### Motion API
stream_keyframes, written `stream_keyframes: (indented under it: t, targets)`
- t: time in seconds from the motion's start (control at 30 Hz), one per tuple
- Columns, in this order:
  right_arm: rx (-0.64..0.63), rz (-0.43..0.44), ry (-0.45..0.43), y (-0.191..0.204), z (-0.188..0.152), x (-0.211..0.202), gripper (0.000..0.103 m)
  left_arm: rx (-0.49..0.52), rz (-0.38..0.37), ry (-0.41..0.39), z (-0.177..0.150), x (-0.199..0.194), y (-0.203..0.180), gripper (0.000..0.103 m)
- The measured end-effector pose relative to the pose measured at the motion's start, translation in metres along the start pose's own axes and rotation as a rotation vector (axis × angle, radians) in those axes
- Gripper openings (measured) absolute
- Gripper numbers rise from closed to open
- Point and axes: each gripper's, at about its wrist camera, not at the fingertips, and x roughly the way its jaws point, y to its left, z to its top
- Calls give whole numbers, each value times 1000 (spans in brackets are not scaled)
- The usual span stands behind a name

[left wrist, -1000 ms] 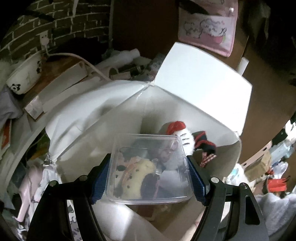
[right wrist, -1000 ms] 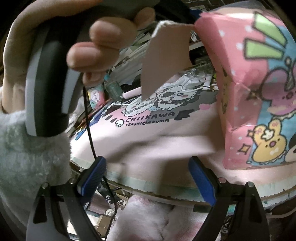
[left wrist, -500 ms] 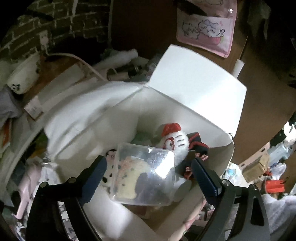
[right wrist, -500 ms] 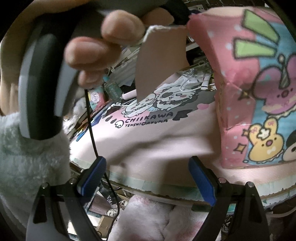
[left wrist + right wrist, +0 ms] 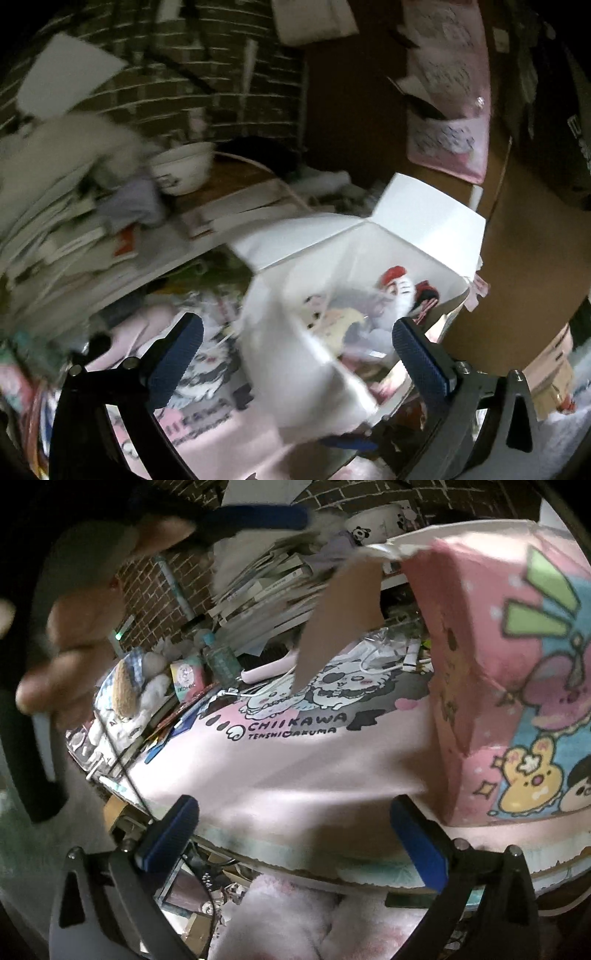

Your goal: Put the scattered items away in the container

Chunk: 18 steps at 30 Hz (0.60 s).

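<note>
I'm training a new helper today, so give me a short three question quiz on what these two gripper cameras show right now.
1. True or false: the left gripper is holding something.
2. Which toy lies inside the open box? A) a white plush with a red hat B) a green dinosaur C) a yellow truck
3. In the right wrist view, what word is printed largest on the pink mat?

Key
1. False. Its jaws are opening with nothing gripped; only the box's near corner shows between them.
2. A, the white plush with a red hat.
3. CHIIKAWA.
</note>
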Motion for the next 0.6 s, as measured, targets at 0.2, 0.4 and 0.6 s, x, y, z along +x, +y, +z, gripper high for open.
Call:
stream_keyframes:
  t: [0.2, 0.4, 0.6]
  targets:
    - [-23, -14, 7, 6, 4, 9, 103, -78, 30, -37, -27, -15, 25, 103]
    - [-48, -36, 21, 7, 7, 6, 103, -168, 130, -79, -56, -33, 51, 103]
    - [-87, -43, 40, 22, 10, 10, 103, -291, 250, -144, -87, -70, 81, 103]
